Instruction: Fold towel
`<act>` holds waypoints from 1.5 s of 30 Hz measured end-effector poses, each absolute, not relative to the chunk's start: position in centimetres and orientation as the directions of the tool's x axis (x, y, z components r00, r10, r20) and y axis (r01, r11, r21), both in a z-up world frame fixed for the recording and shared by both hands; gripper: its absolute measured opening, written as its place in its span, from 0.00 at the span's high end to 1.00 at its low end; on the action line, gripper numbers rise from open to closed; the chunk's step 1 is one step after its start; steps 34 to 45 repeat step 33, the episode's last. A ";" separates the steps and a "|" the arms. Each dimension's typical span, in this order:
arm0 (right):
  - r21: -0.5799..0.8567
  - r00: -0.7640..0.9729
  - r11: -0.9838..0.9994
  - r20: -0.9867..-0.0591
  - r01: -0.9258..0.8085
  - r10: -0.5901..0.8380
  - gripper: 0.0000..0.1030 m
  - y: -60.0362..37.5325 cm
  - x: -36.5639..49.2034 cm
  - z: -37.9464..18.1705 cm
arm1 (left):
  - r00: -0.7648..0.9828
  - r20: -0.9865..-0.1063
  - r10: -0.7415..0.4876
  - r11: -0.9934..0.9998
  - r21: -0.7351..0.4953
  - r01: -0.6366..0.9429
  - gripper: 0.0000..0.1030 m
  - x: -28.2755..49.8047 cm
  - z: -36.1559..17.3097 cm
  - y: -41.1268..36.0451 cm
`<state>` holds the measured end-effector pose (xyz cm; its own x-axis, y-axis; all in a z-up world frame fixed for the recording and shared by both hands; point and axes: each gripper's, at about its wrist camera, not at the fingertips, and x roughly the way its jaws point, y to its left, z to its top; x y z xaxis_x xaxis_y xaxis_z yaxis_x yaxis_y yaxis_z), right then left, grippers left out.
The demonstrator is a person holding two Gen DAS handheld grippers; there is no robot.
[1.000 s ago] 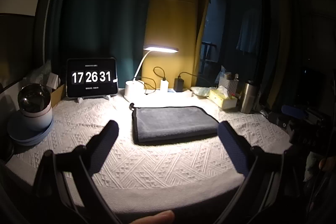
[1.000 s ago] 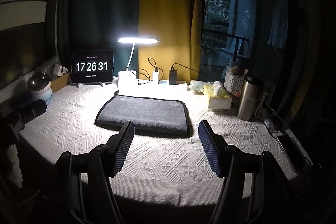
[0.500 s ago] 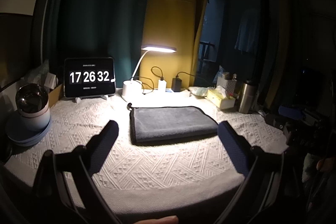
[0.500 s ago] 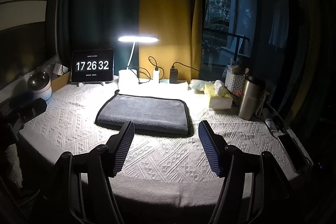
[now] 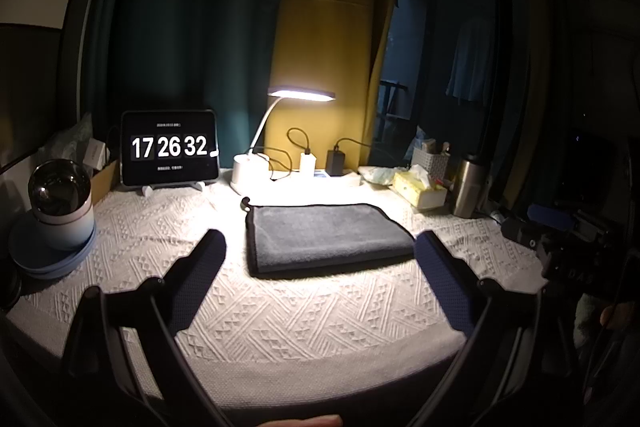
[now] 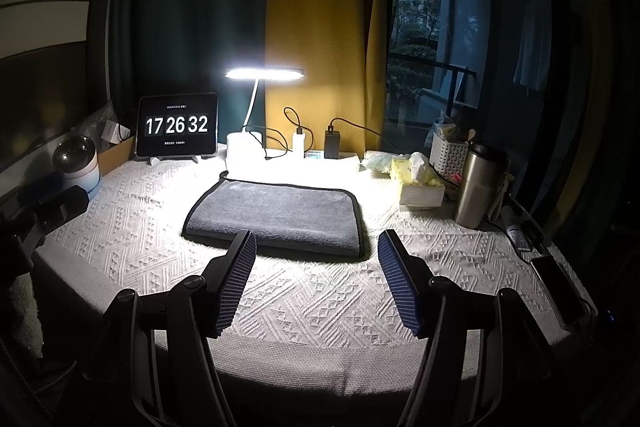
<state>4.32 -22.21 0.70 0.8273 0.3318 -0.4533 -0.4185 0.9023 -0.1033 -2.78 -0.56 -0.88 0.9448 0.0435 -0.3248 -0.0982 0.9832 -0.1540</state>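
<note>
Grey microfibre towel [image 6: 276, 215] lies flat mid-table on the white knit tablecloth [image 6: 320, 303], already doubled into a rectangle w/ black piping, long axis running left-right, parallel to the front edge. Back edge sits just beside the desk lamp [image 6: 244, 153] base; clock tablet [image 6: 177, 127] is at the back-left corner, steel flask [image 6: 478, 187] and tissue box [image 6: 420, 187] toward the back-right.

Both claws hover off the front edge, neither touching cloth. Right gripper [image 6: 316, 247]: jaws spread, nothing between them, pointed at the towel's near-right corner, towel straight ahead and a bit left. Left gripper [image 5: 320, 251]: jaws spread wider, empty, towel dead ahead between the finger lines but farther off.

My read: right is nearer, approx. lined up w/ the short piped end. If another fold is wanted, that end goes over leftward along the long axis; left would pin or match the far corner. Thick pile, should hold a crease poorly, so grip deep.
</note>
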 end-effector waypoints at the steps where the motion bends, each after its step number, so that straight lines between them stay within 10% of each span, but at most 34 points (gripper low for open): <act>1: -0.102 0.827 0.903 -0.453 -0.418 0.332 0.35 -22.2 4.3 0.7 | 0.945 -0.324 0.043 0.983 -0.154 -0.098 0.06 -2.8 -0.9 -0.6; 45: -0.092 0.818 0.901 -0.465 -0.424 0.338 0.35 -21.5 4.5 0.1 | 0.947 -0.321 0.013 0.982 -0.175 -0.073 0.06 -2.5 -0.8 -0.8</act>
